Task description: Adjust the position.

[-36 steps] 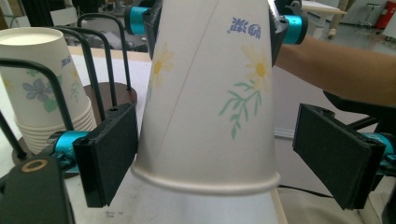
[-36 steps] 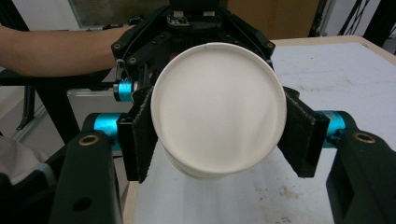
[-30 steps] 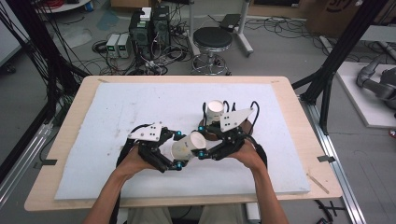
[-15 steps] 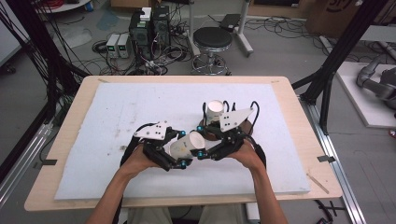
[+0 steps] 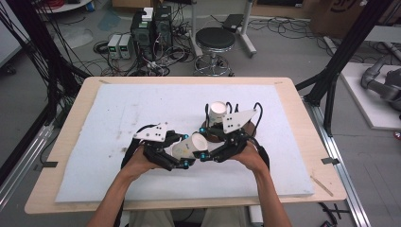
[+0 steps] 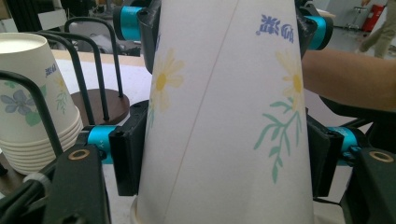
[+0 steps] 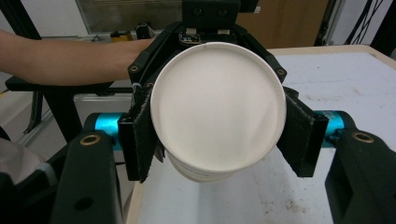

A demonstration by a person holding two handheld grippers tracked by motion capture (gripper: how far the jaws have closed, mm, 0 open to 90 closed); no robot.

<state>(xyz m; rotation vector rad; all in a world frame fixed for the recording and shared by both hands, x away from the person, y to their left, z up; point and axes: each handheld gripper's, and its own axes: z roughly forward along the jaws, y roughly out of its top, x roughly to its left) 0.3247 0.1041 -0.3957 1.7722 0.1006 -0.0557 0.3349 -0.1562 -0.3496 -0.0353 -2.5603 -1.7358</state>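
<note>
Cups were the work in hand: you held one paper cup (image 5: 191, 145) on its side between both tools, near the front middle of the white mat (image 5: 118, 113) on the desk (image 5: 302, 127). Your left tool (image 5: 187, 161) had just been closing, and its pads (image 6: 128, 158) now pressed on the flowered wall of that cup, pinching it from both sides; in the left gripper view the cup (image 6: 224, 116) rose between the jaws, narrow end far, with the other tool's pads clamped higher up on it. Your right tool (image 5: 204, 155) was likewise pinching the same cup; in the right gripper view the cup's white base (image 7: 218, 109) faced the camera, squeezed between the two black pads (image 7: 140, 140), and a second rim showed just beneath it, so more than one cup may have been nested there, though you could not tell for certain. Your left hand (image 5: 142, 161) and right hand (image 5: 250, 156) sat close together at the near side of the mat, tools pointed toward each other. Just beyond the right tool, a stack of cups (image 5: 218, 112) stood mouth-down in a black wire holder (image 5: 257, 111) on a dark round base; in the left gripper view that stack (image 6: 32, 102) showed at the left, apart from the held cup
</note>
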